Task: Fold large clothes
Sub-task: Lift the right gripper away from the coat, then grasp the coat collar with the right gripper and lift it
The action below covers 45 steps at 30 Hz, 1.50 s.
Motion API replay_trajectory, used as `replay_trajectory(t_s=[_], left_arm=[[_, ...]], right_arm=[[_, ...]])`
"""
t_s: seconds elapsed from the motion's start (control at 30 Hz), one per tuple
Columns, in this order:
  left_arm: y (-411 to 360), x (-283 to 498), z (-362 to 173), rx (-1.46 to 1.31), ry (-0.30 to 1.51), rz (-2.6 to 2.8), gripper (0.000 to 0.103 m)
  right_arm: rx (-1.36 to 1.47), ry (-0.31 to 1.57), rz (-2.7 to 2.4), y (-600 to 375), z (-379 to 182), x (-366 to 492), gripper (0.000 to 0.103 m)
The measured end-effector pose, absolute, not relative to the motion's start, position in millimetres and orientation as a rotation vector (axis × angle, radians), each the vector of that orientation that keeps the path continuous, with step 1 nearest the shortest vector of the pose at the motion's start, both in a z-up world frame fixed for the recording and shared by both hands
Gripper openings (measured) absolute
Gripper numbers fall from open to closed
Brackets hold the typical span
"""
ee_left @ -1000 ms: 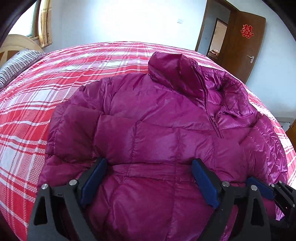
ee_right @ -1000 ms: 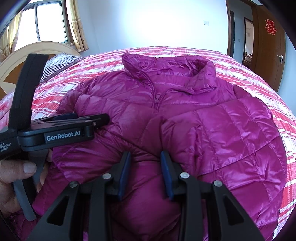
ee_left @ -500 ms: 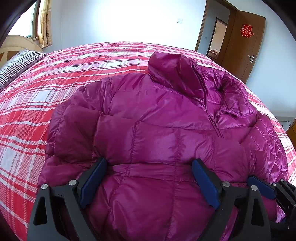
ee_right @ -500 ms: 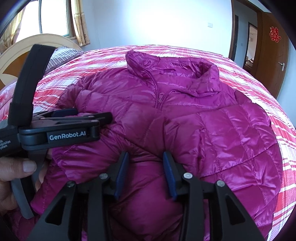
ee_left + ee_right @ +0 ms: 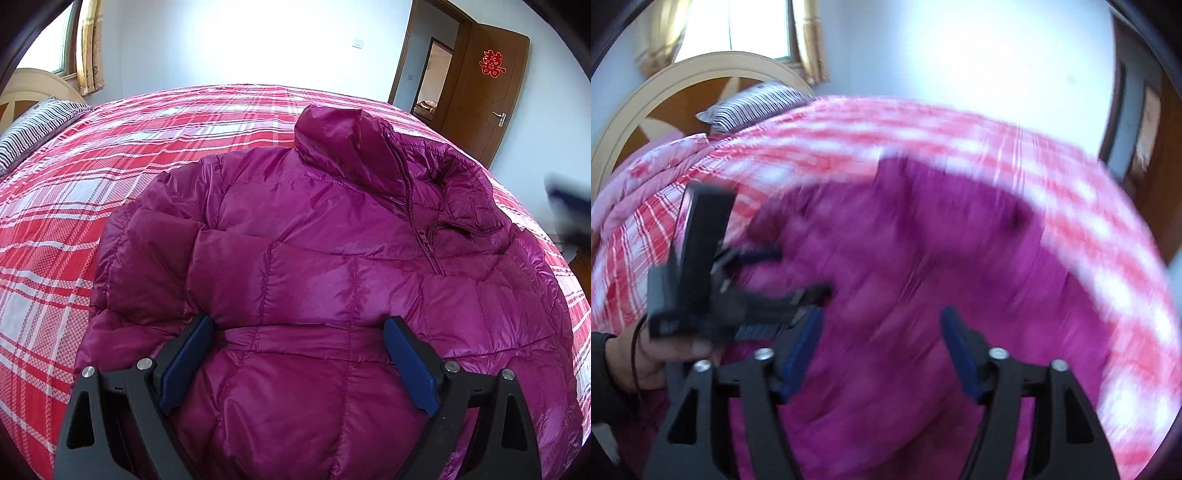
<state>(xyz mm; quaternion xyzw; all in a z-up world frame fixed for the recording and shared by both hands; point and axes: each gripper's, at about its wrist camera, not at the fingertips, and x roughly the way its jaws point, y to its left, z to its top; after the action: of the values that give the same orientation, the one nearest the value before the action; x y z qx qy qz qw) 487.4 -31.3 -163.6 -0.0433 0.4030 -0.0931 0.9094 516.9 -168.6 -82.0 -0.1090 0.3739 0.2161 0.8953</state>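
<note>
White walls close off the bedroom behind a wide bed (image 5: 155, 147) covered in a red and white plaid sheet, and going from the left I see a curtained window (image 5: 86, 48), a curved wooden headboard (image 5: 683, 96) and a striped pillow (image 5: 33, 129) at that edge. On my left wrist view, my left gripper (image 5: 297, 354) sits low over the near part of a magenta down jacket (image 5: 314, 258), its blue pads spread wide to either side of a fold in the quilted fabric; whether the pads press the cloth I cannot tell, and nothing looks pinched between them. That jacket lies flat on the bed, front up, zipper closed and its collar standing toward the far side, filling the middle of the sheet. Further right a brown wooden door (image 5: 484, 92) with a red paper ornament stands open. My right wrist view is badly blurred: there a hand (image 5: 661, 354) in a dark sleeve carries the left gripper at the left, over the jacket's edge, and my right gripper (image 5: 882, 343) hangs above the jacket with its jaws opening, the pads clear of the fabric and nothing between them.
</note>
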Motion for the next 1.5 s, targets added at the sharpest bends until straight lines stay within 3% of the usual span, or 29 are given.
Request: replay_trajectory(t_s=[0.13, 0.33, 0.53, 0.57, 0.6, 0.67, 0.73, 0.77, 1.1, 1.5], left_arm=[[-31, 486, -163, -0.091, 0.830, -0.193, 0.094], [-32, 486, -163, -0.085, 0.830, -0.189, 0.094], [-31, 486, -164, -0.084, 0.826, -0.191, 0.094], [-32, 486, -164, -0.083, 0.826, -0.190, 0.095], [-31, 486, -164, -0.082, 0.826, -0.190, 0.095], [-32, 486, -164, -0.080, 0.826, -0.189, 0.095], [-32, 486, -163, -0.079, 0.826, -0.189, 0.095], [-32, 486, -163, -0.078, 0.826, -0.188, 0.095], [-32, 487, -163, -0.069, 0.826, -0.183, 0.095], [-30, 484, -158, -0.064, 0.814, -0.175, 0.095]], right_arm=[[-0.345, 0.712, 0.393, -176, -57, 582, 0.083], [-0.462, 0.827, 0.359, -168, -68, 692, 0.083], [-0.501, 0.964, 0.417, -166, -96, 737, 0.081], [-0.507, 0.985, 0.423, -166, -101, 741, 0.073], [-0.507, 0.999, 0.431, -165, -102, 743, 0.060], [-0.518, 1.030, 0.464, -165, -108, 741, 0.048], [-0.585, 0.999, 0.460, -164, -109, 727, 0.028], [-0.605, 0.981, 0.457, -164, -108, 721, 0.010], [-0.616, 0.805, 0.418, -175, -82, 635, 0.007], [-0.643, 0.775, 0.331, -180, -135, 602, 0.006]])
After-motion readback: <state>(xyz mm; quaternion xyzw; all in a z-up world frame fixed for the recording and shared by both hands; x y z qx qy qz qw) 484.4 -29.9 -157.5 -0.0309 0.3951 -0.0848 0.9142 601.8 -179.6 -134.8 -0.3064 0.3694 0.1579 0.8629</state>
